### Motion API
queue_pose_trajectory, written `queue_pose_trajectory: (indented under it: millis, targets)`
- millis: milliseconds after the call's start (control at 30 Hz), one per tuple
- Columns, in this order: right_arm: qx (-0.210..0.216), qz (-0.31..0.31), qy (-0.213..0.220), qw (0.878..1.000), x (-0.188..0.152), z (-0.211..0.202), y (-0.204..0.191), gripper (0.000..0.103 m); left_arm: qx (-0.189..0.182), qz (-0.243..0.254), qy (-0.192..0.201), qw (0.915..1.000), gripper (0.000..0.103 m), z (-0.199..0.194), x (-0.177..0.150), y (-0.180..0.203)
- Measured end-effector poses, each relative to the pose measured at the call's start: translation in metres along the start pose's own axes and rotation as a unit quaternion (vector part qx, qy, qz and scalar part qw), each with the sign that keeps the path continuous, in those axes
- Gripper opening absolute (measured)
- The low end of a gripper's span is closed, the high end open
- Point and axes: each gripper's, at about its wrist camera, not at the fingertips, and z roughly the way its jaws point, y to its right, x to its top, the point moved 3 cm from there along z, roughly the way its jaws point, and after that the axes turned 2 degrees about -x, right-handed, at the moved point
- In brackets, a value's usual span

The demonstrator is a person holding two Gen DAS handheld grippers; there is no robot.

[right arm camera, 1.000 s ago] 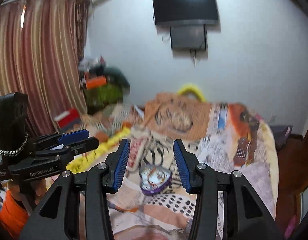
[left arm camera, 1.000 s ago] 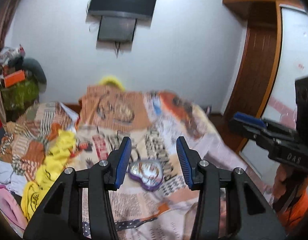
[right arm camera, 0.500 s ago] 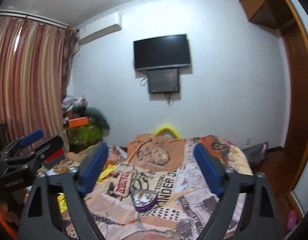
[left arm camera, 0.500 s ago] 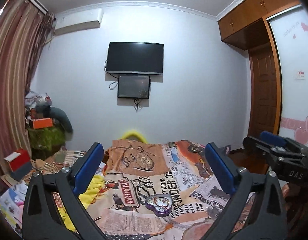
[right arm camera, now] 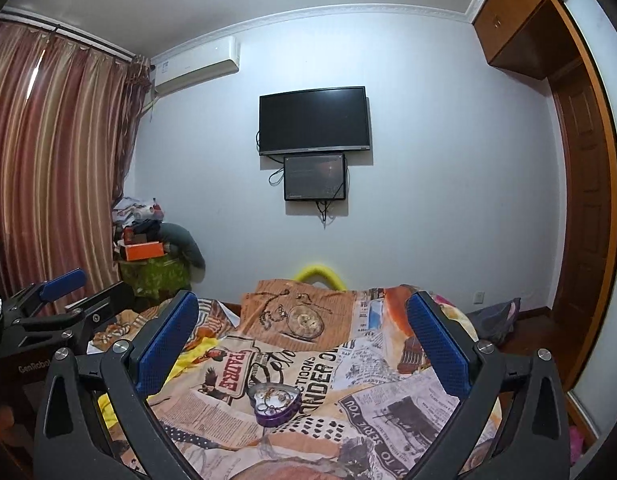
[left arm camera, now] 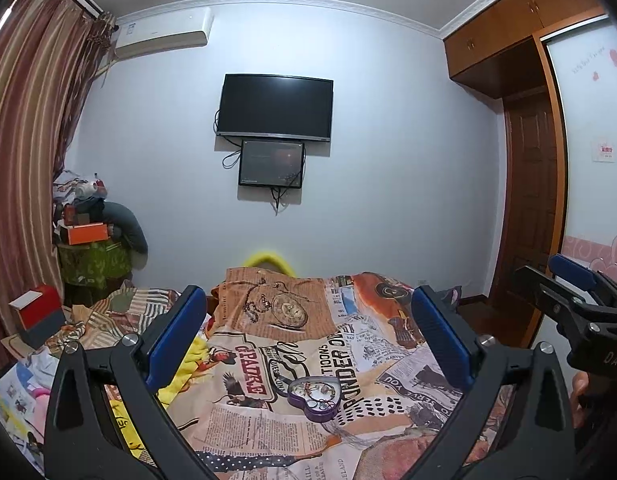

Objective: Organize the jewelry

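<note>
Newspaper-print bedspread (left arm camera: 244,420), wall-mounted television (left arm camera: 274,108) above smaller screen (left arm camera: 271,164), striped curtains (left arm camera: 24,152), air conditioner (left arm camera: 164,34)

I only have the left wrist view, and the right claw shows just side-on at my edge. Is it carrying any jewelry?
Observer: No. In the right wrist view the right claw has nothing between its pads and its jaws are opening wide. The purple heart-shaped tin lies untouched on the newspaper-print bedspread beyond it.
Operator: Is anything caught in my left claw, seen from outside?
Observer: Seen side-on, the left claw holds nothing between its blue pads.
Operator: What is on the floor right of the bed?
Observer: A dark slumped bag sits there, close to the wall.
</note>
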Motion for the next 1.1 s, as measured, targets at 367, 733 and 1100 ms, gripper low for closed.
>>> queue_pose_trajectory:
  millis: [367,733,1100]
  targets:
    - [-0.001,0.000,-0.010,1.000,-0.0054,-0.0030,0.0007,0.103,0.000,-0.006,-0.008,1.0000,0.103,0.0061,-0.0032,-0.0023]
    - [0.000,0.004,-0.016,1.000,-0.0055,-0.0021,0.0009,0.103,0.000,-0.008,-0.012,0.9999,0.103,0.0083,-0.0049,-0.0052]
    - [0.003,0.008,-0.019,1.000,-0.0052,-0.0029,0.0022,0.103,0.002,-0.012,-0.013,0.9998,0.103,0.0097,-0.0065,-0.0062]
